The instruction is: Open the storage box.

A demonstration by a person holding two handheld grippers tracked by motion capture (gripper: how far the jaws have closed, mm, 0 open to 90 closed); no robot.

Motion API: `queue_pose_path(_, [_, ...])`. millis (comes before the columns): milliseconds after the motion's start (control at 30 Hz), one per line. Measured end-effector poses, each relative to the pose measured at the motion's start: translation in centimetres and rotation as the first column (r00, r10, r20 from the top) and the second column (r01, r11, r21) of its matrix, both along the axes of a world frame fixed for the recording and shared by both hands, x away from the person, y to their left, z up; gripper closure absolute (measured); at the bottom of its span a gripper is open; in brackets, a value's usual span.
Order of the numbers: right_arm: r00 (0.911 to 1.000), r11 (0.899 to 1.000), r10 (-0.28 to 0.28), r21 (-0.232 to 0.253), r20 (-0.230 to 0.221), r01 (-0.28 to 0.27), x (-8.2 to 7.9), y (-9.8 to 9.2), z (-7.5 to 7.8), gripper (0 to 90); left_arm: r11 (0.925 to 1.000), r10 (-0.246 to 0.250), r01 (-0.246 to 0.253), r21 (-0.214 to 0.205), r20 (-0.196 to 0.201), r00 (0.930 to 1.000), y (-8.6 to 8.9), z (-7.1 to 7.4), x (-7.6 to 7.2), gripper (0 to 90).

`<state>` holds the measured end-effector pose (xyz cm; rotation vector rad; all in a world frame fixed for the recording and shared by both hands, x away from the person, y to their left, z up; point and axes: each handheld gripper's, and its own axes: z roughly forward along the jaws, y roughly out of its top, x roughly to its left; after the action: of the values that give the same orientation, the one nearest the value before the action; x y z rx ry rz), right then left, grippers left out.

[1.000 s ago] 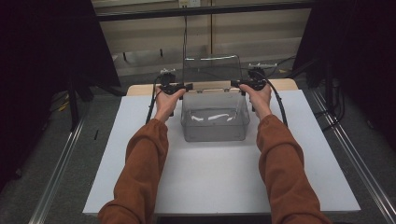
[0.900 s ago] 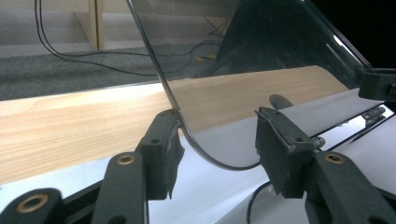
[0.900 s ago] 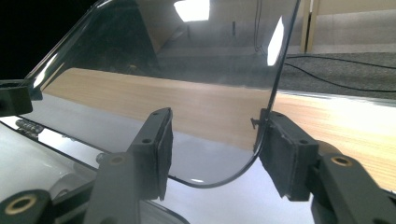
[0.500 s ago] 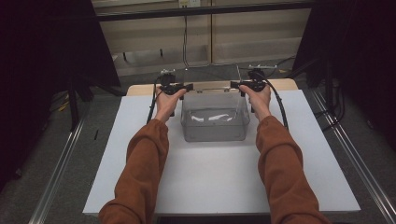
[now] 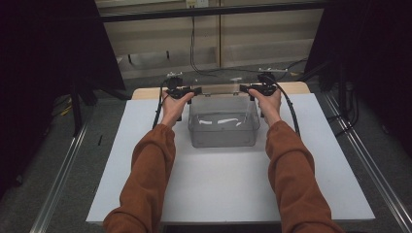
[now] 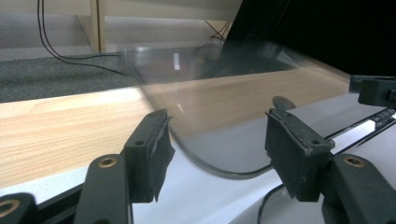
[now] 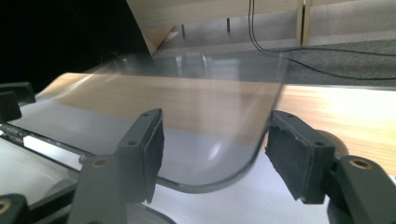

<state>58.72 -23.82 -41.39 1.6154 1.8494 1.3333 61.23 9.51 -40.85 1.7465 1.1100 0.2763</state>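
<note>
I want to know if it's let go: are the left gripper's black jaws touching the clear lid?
Apart. In the left gripper view, the left gripper stands open, and the clear lid sits between its pads with gaps on both sides.

Clear box (image 5: 223, 128) on a white board (image 5: 223, 189) — rust-orange sleeves (image 5: 145, 179), black tongs (image 6: 215, 144).

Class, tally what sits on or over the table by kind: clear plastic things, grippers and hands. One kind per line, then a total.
Clear box: 1
Clear lid: 1
Grippers: 2, left gripper and right gripper
Hands: 2, left hand and right hand
Total: 6
</note>
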Motion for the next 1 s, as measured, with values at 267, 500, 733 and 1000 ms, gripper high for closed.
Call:
queue_pose_path(267, [0.9997, 0.999, 0.0, -0.041, 0.024, 0.001, -0.1, 0.6, -0.3, 34.2, 0.9999, 0.01, -0.009, -0.012, 0.024, 0.9997, -0.4, -0.4, 0.0, 31.8])
queue_pose_path(500, [0.996, 0.999, -0.014, -0.039, 0.089, 0.017, -0.5, 0.0, 0.3, 26.0, 0.9999, 0.008, -0.008, 0.009, 0.049, 0.9988, 0.1, -0.2, -0.1, 24.1])
queue_pose_path(733, [0.9887, 0.996, 0.006, -0.089, 0.15, 0.007, -1.6, -0.2, 0.9, 15.9, 0.9992, -0.018, 0.014, 0.039, 0.099, 0.9949, 0.3, 0.4, -0.9, 12.3])
queue_pose_path(1000, [0.9784, 0.995, 0.027, -0.097, 0.205, -0.007, -2.8, 0.2, 1.4, 5.8, 0.9992, -0.007, 0.002, 0.041, 0.138, 0.9904, 1.4, 0.6, -2.3, 6.5])
